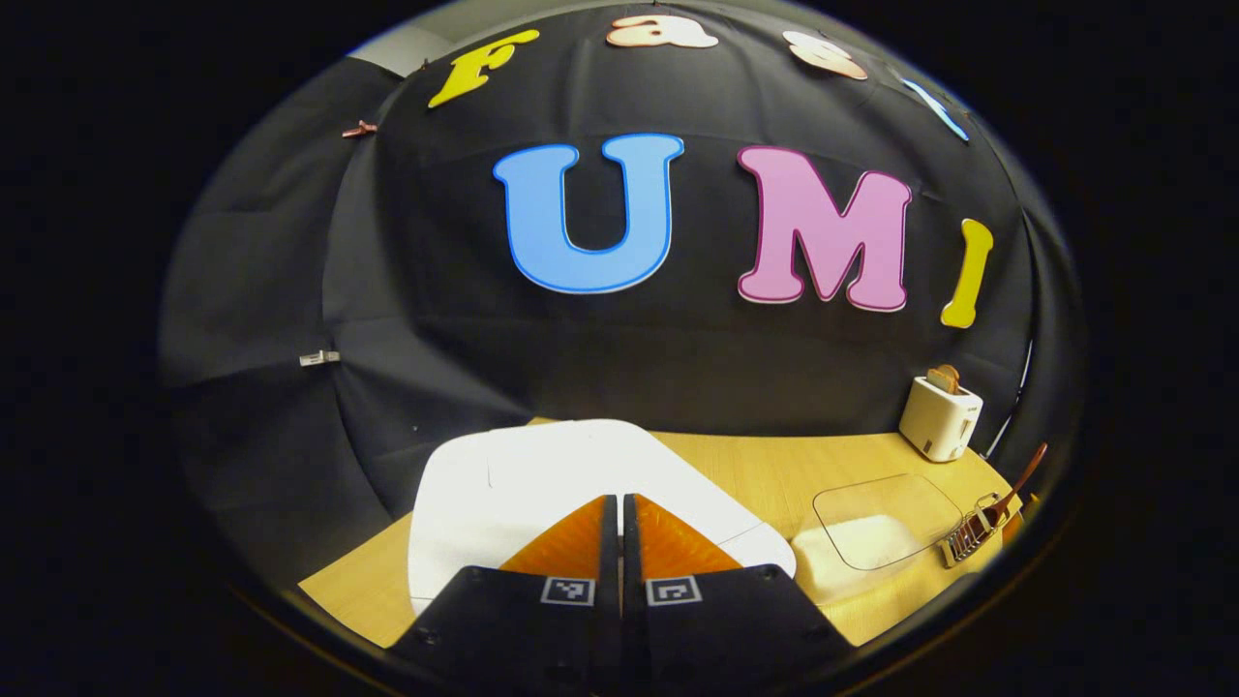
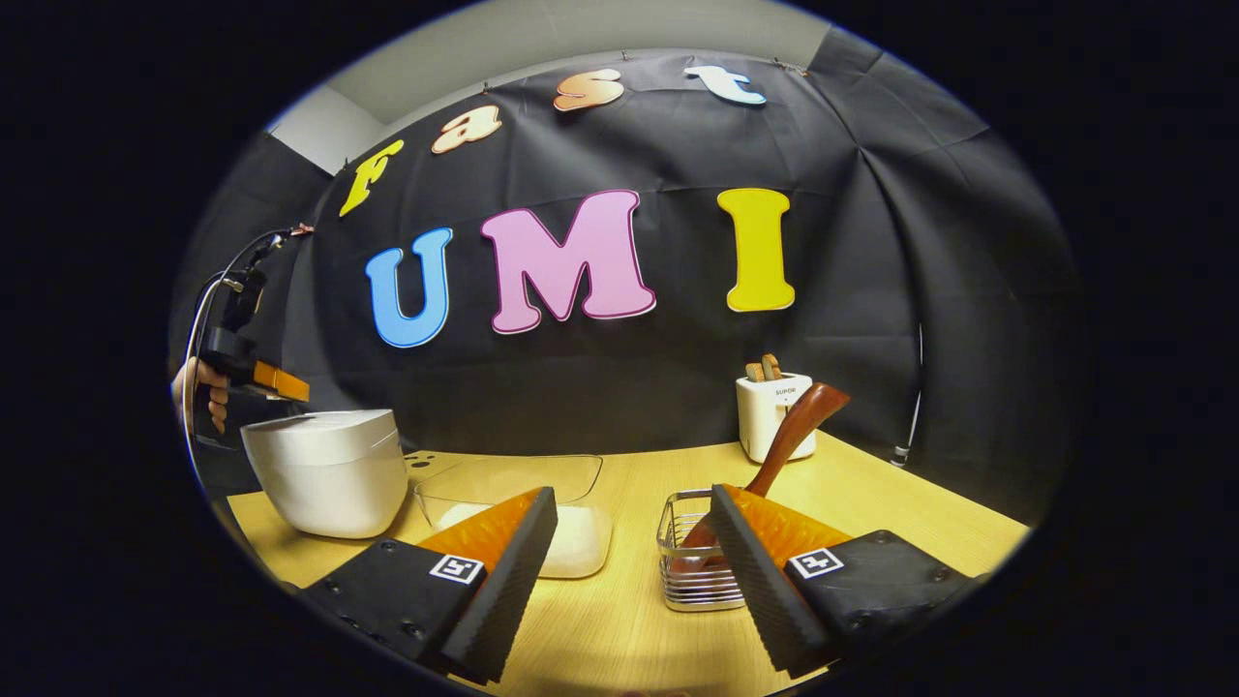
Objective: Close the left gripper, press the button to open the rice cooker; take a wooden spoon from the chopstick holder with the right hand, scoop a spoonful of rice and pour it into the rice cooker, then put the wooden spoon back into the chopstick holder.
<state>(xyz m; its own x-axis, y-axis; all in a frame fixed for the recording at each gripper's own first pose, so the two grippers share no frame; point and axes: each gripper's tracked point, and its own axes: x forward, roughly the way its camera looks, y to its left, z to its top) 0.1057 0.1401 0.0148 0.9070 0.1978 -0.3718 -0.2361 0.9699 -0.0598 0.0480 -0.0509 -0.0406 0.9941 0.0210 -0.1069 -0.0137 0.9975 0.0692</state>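
Observation:
The white rice cooker (image 1: 542, 484) sits with its lid down, right under my left gripper (image 1: 619, 508), whose fingers are shut together with nothing between them, just above the lid. In the right gripper view the cooker (image 2: 329, 469) stands at the left, with the left gripper (image 2: 276, 382) and a hand hovering over it. My right gripper (image 2: 634, 532) is open, low over the table in front of the wire chopstick holder (image 2: 682, 557). A wooden spoon (image 2: 789, 431) leans out of that holder. A clear glass dish of rice (image 2: 571, 537) lies between cooker and holder.
A white toaster (image 2: 774, 416) with bread slices stands at the back of the wooden table (image 2: 871, 503). From the left gripper view, the toaster (image 1: 939, 416), glass dish (image 1: 886, 523) and holder with spoon (image 1: 978, 528) lie to the right. Black cloth walls surround the table.

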